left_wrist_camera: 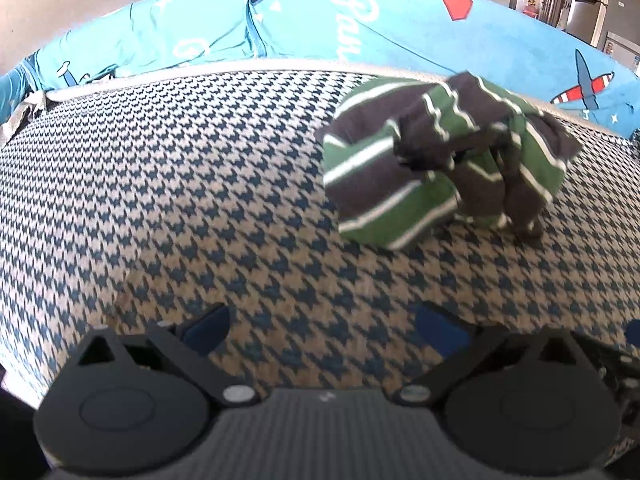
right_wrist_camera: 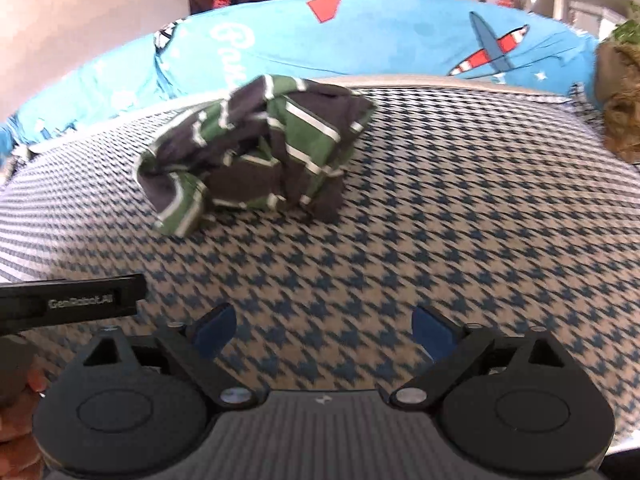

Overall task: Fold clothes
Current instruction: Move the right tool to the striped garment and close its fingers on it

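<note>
A crumpled garment with green, dark brown and white stripes (left_wrist_camera: 436,156) lies in a heap on the houndstooth cover, right of centre in the left wrist view. The same striped garment (right_wrist_camera: 256,148) shows left of centre in the right wrist view. My left gripper (left_wrist_camera: 324,330) hangs open well short of the garment, its blue pads (left_wrist_camera: 208,328) wide apart with only the cover between them. My right gripper (right_wrist_camera: 324,330) is open too, short of the heap and to its right. Nothing is held.
The houndstooth cover (left_wrist_camera: 160,184) spreads across the whole surface. Behind it lies a light-blue cushion with plane prints (right_wrist_camera: 400,36). A brown furry object (right_wrist_camera: 620,112) sits at the right edge. The left gripper's black body (right_wrist_camera: 68,304) and a hand (right_wrist_camera: 16,432) show at lower left.
</note>
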